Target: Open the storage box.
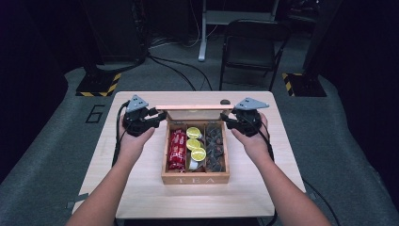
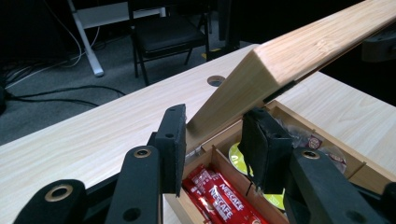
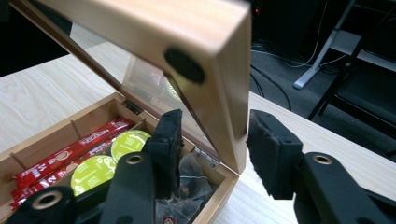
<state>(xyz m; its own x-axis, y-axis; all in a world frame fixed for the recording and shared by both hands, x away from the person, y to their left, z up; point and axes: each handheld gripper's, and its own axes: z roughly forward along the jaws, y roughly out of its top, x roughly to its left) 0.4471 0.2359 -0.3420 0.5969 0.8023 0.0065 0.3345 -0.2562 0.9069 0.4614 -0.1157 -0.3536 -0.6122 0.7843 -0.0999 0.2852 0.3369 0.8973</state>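
Wood: a pale wooden tea box [image 1: 195, 178] is placed at the middle of a light wooden table [image 1: 141, 188], with its lid [image 1: 193, 108] raised at the far side.
Lid: it is seen tilted up on its hinges in both gripper views, its glass pane facing the compartments; a dark round pad is seen on its right end face.
Left gripper [image 1: 141, 120]: it is held at the left end of the lid; in the left gripper view [image 2: 215, 149] the jaws are set narrowly apart, one on each side of the lid's left end wall. The outer pad seems to touch the wood; firm clamping cannot be told.
Right gripper [image 1: 242, 118]: it is held at the right end of the lid; in the right gripper view [image 3: 212, 154] the jaws are parted on either side of the lid's end wall, with a gap seen beside the outer pad.
Left compartment: red sachets [image 1: 177, 149] are laid lengthwise.
Middle compartment: yellow-green capsules [image 1: 195, 143] are stacked.
Right compartment: dark wrapped packets [image 1: 215, 146] are heaped.
Writing: "TEA" is read on the near wall of the box; "NESCAFE" is read on the sachets in the left gripper view.
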